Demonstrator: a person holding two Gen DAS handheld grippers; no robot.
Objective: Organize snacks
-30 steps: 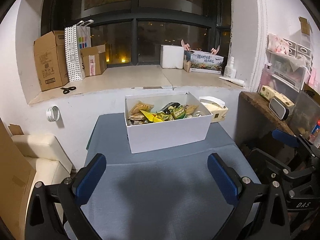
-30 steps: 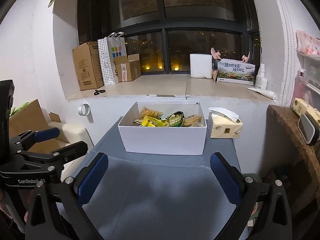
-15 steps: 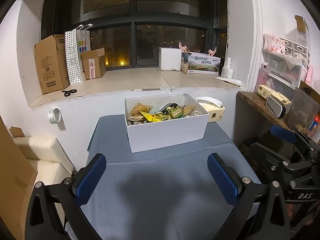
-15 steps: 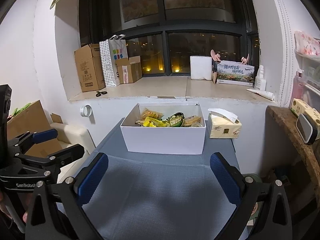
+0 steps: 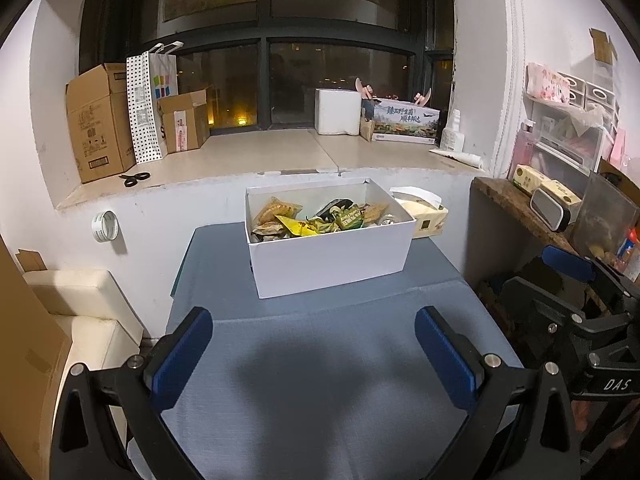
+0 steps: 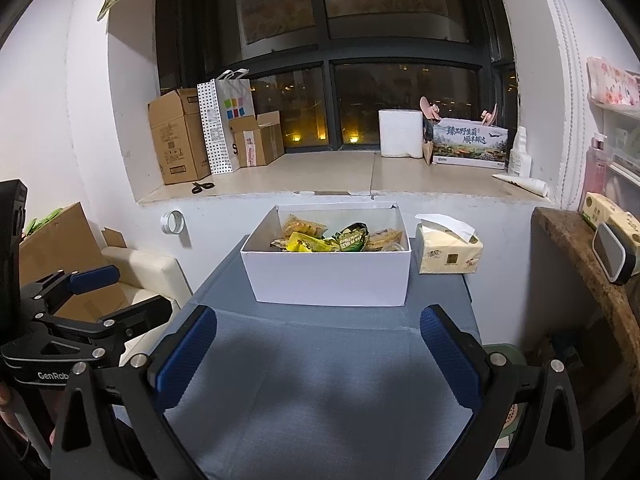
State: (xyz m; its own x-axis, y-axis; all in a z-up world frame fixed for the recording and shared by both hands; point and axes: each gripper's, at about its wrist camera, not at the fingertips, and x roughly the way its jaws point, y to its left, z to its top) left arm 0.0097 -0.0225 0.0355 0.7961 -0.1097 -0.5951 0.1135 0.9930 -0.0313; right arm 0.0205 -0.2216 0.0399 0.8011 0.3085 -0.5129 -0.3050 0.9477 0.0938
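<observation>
A white open box (image 5: 332,260) (image 6: 328,276) stands at the far end of a blue-grey table (image 5: 320,380) (image 6: 320,392). It holds several snack packets (image 5: 316,220) (image 6: 332,238), yellow, green and orange. My left gripper (image 5: 312,344) is open and empty above the near part of the table, well short of the box. My right gripper (image 6: 318,344) is open and empty too, likewise short of the box. Each gripper shows at the edge of the other's view.
A yellow tissue pack (image 5: 424,216) (image 6: 448,248) lies right of the box. A window ledge (image 5: 260,156) behind carries cardboard boxes, a paper bag and scissors. A wooden shelf (image 5: 516,204) stands right, a cream seat (image 5: 80,320) left.
Both grippers have drawn back and risen slightly, so the box sits a little lower and farther in both views. Both stay open.
</observation>
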